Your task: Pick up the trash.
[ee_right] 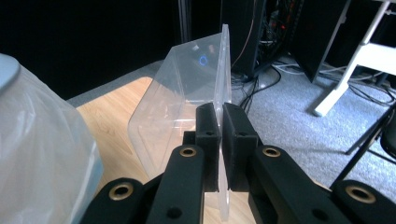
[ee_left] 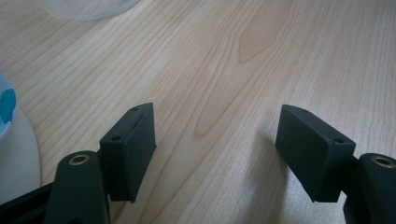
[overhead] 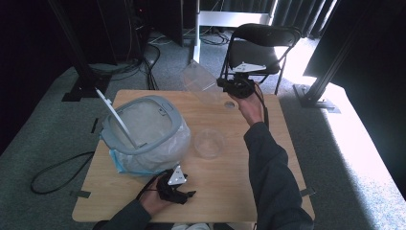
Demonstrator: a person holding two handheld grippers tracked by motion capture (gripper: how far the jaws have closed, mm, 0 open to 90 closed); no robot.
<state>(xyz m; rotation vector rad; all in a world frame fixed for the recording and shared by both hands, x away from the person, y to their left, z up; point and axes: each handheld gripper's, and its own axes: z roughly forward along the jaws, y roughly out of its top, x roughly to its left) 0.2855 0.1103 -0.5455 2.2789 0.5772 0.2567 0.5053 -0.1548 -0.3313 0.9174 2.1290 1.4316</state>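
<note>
My right gripper (overhead: pixel 229 85) is raised over the table's far edge, shut on the rim of a clear plastic container (overhead: pixel 200 80) that tilts up to its left. In the right gripper view the jaws (ee_right: pixel 222 114) pinch the container's thin flat edge (ee_right: pixel 187 98). A clear round cup (overhead: pixel 209 143) stands at the middle of the wooden table (overhead: pixel 225 191). Near the front edge my left gripper (overhead: pixel 187 193) rests low and open; its view shows the jaws (ee_left: pixel 217 140) wide apart over bare wood with nothing between them.
A grey-rimmed bin (overhead: pixel 143 129) lined with a clear bag stands at the left, its white lid flap (overhead: pixel 115 115) raised. A small clear ring (overhead: pixel 230 104) lies by the right hand. A black folding chair (overhead: pixel 261 45) stands behind the table.
</note>
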